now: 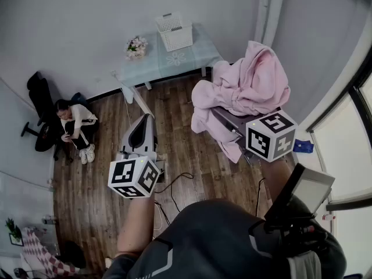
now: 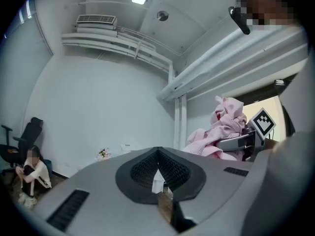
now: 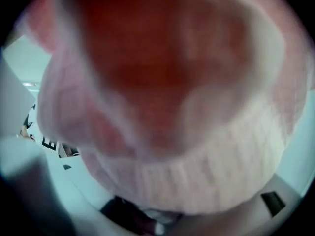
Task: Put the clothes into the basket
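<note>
My right claw (image 1: 225,124) is closed on the soft pink knitted garment (image 1: 250,80), held high so I think it clears the wooden floor (image 1: 177,112), my left claw (image 1: 145,121) is shut and empty, and the white slatted plastic basket (image 1: 174,32) stands well apart on the pale table (image 1: 145,68)

- The pink clothes (image 1: 250,86) are soft, fuzzy cloth. Close up, the cloth is knitted in little ribs.
- The left tool (image 2: 157,151) is smooth grey plastic and not shiny. Its pads (image 2: 140,170) are black and bumpy.
- The floor (image 1: 180,115) is brown wood planks with a dull shine.
- The basket (image 1: 174,34) is white plastic, full of little holes.
- The worktop (image 1: 151,65) looks smooth and a bit glossy.
</note>
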Tool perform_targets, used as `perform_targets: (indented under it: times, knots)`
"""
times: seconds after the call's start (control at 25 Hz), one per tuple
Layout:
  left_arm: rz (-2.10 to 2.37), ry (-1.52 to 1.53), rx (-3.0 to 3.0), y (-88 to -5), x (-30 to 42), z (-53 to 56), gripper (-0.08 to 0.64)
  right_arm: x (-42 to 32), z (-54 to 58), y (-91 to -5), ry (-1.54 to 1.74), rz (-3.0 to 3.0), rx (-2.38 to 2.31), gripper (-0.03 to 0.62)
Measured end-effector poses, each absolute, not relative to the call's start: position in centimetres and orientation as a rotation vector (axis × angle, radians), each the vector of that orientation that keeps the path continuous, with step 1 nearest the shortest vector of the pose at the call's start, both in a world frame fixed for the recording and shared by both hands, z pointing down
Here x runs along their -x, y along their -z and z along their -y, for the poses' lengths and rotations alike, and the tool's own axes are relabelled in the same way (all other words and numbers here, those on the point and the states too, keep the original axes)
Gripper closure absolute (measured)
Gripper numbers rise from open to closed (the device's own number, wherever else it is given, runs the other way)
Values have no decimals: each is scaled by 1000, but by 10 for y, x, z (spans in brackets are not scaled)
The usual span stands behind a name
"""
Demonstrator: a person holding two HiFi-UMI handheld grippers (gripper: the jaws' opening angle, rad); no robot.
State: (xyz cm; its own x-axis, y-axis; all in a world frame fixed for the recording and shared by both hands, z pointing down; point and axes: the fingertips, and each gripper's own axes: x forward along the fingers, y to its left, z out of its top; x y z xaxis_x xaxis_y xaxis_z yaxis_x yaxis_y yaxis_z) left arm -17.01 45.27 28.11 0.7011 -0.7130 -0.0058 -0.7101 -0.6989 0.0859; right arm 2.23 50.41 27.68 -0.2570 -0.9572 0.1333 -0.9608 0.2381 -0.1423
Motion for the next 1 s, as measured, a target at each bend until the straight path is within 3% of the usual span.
perform_targets:
  times: [0.48,1.0]
  knots:
    - [1160,35,-2850,-287,169,-454,551,-26,-502,-284,-360,2464,-1953,209]
    - [1096,48,-2870,-288,226,-426,551,33,-481,-277,-350,2419,-1988,209]
